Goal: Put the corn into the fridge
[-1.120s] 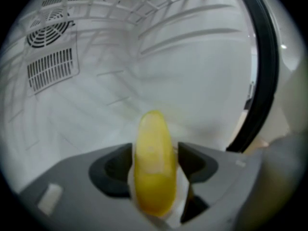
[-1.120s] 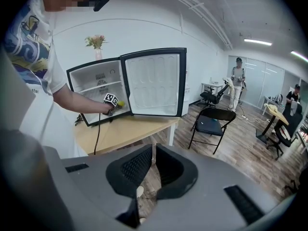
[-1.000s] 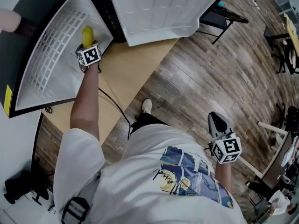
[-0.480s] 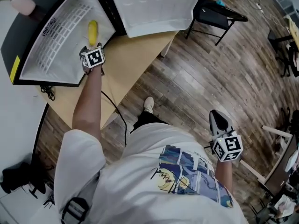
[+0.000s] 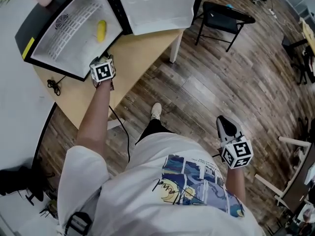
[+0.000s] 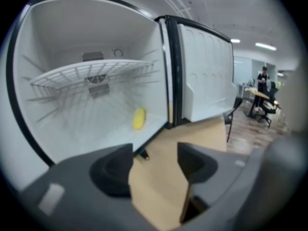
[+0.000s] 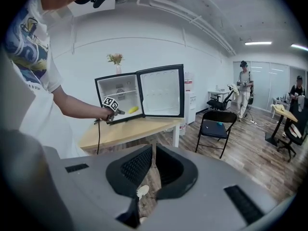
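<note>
The yellow corn lies on the floor of the open mini fridge, below its wire shelf. In the left gripper view the corn sits well ahead of the jaws, near the fridge's front edge. My left gripper hovers over the table just outside the fridge opening; its jaws stand open with only the tabletop between them. My right gripper hangs low at my right side over the floor, jaws drawn together on nothing. From there the fridge and corn show far off.
The fridge stands on a light wooden table, its white door swung wide open. A black cable runs off the table. A black folding chair stands beside the table. People stand far back in the room.
My left gripper has drawn back out of the fridge toward me, leaving the corn on the fridge floor. The right gripper stays low at my side, shifted slightly.
</note>
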`<state>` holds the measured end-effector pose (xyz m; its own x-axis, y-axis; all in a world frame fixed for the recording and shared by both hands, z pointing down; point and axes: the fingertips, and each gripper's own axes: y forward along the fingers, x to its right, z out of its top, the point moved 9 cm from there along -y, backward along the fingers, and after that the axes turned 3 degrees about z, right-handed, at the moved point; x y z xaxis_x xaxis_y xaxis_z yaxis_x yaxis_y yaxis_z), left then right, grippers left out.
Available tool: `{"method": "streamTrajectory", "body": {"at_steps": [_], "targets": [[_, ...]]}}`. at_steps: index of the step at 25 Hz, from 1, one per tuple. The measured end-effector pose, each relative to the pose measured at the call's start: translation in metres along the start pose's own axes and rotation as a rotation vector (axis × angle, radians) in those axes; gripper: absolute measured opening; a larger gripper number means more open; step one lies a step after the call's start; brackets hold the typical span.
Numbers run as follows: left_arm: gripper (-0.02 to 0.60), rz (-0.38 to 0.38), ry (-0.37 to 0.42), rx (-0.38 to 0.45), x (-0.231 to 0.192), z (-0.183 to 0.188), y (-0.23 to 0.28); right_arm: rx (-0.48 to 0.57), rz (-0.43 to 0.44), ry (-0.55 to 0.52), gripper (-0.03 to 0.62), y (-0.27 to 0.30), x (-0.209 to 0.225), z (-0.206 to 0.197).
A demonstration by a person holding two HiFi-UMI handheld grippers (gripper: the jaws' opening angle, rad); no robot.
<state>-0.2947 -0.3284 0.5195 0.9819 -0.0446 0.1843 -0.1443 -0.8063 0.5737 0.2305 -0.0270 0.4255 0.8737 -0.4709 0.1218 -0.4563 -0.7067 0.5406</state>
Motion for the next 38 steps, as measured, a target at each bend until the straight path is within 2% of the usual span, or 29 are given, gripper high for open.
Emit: {"method": "streamTrajectory", "body": {"at_steps": [7, 13, 16, 21, 28, 31, 34, 38], "targets": [[0.244, -0.082, -0.007, 0.016, 0.028, -0.034, -0.077, 0.009, 0.048, -0.025, 0.028, -0.035, -0.006, -0.028], [0.165, -0.187, 0.02, 0.039, 0.068, -0.058, -0.141, 0.026, 0.07, -0.038, 0.028, -0.055, -0.008, -0.049], [0.105, -0.257, 0.023, 0.049, 0.089, -0.067, -0.171, 0.038, 0.075, -0.043, 0.028, -0.063, -0.011, -0.052], [0.024, -0.42, 0.032, 0.076, 0.133, -0.072, -0.227, 0.056, 0.081, -0.044, 0.028, -0.077, -0.01, -0.058], [0.009, -0.736, 0.061, 0.088, 0.191, -0.072, -0.292, 0.077, 0.098, -0.045, 0.026, -0.079, -0.015, -0.057], [0.009, -0.849, 0.088, 0.109, 0.217, -0.072, -0.321, 0.088, 0.102, -0.045, 0.024, -0.083, -0.015, -0.059], [0.009, -0.918, 0.117, 0.124, 0.239, -0.073, -0.34, 0.095, 0.105, -0.045, 0.021, -0.086, -0.014, -0.061], [0.009, -0.961, 0.122, 0.119, 0.253, -0.075, -0.347, 0.093, 0.116, -0.049, 0.018, -0.088, -0.017, -0.064]]}}
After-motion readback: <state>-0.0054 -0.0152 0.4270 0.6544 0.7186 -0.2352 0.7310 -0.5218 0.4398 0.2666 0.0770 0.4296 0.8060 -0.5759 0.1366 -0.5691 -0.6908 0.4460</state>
